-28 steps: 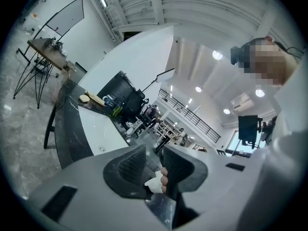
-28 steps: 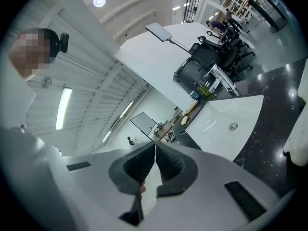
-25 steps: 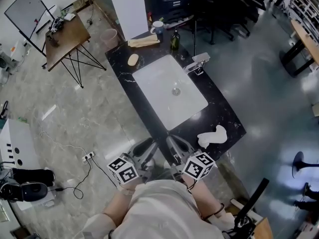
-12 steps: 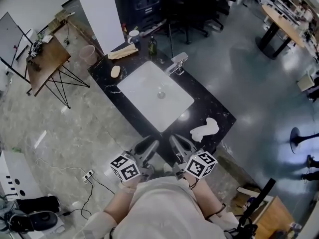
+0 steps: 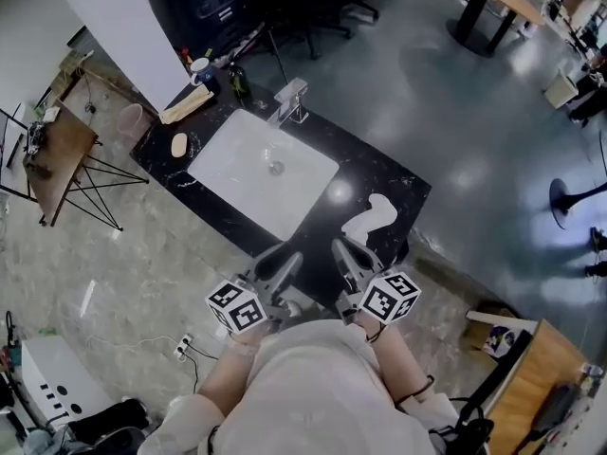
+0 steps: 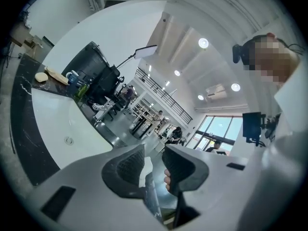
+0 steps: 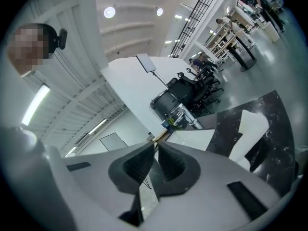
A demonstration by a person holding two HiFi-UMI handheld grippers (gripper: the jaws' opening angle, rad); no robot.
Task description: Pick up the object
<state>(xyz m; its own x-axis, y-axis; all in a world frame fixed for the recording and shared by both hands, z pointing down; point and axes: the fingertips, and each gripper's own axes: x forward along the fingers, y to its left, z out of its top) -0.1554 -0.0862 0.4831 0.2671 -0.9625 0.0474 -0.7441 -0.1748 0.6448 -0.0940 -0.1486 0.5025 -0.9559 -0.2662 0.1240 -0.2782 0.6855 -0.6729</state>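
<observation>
A white crumpled cloth-like object (image 5: 370, 218) lies on the near right end of the black marble counter (image 5: 384, 171); the right gripper view has it at the right (image 7: 248, 129). My right gripper (image 5: 343, 252) hovers just in front of it, level, with jaws shut tip to tip (image 7: 156, 146) and nothing between them. My left gripper (image 5: 285, 263) is beside it at the counter's front edge. Its jaws (image 6: 154, 153) have just been opening and stand a little apart, with nothing between them. Past that gap a sliver of the white object (image 6: 146, 166) shows.
A white sink (image 5: 261, 169) with a chrome faucet (image 5: 289, 98) fills the counter's middle. At its far end are a soap bar (image 5: 179, 144), a cup (image 5: 199, 67) and a dark bottle (image 5: 239, 81). A wooden trestle table (image 5: 52, 154) and a pink bin (image 5: 133, 119) stand at the left.
The view has swung, so the counter sits further left and the white object nearer both grippers. Both grippers have shifted right along the counter's front edge. The left jaws have parted slightly.
</observation>
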